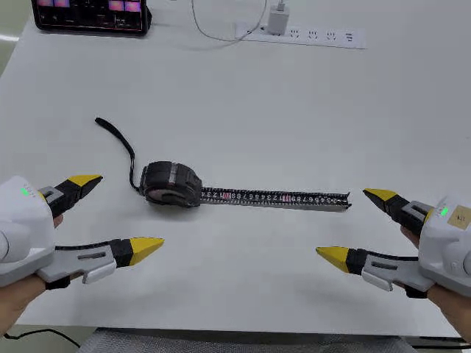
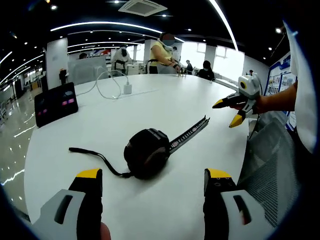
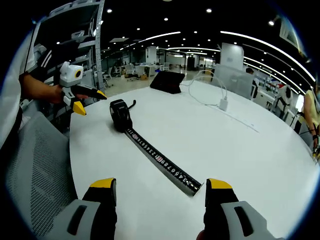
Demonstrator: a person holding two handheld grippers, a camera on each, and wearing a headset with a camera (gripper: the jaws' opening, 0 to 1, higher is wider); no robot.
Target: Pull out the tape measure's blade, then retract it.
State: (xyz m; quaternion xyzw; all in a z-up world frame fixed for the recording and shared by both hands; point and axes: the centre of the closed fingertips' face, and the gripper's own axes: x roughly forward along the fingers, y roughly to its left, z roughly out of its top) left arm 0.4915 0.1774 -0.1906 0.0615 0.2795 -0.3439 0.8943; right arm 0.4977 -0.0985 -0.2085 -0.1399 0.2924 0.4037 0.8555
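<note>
A black tape measure (image 1: 171, 184) lies on the white table (image 1: 243, 95), its blade (image 1: 274, 198) pulled out to the right and lying flat. Its black wrist strap (image 1: 121, 144) trails off to the back left. My left gripper (image 1: 124, 212) is open, just left of the case and touching nothing. In the left gripper view the case (image 2: 146, 152) sits ahead between the yellow-tipped jaws. My right gripper (image 1: 355, 226) is open too, near the blade's end (image 1: 346, 201). The right gripper view has the blade tip (image 3: 194, 186) close ahead and the case (image 3: 120, 114) farther off.
A white power strip (image 1: 302, 34) with a plugged charger (image 1: 277, 20) and cable lies at the table's back edge. A dark tablet (image 1: 90, 15) stands at the back left. People stand beyond the table (image 2: 165, 55). A mesh chair (image 3: 35, 165) is by the near edge.
</note>
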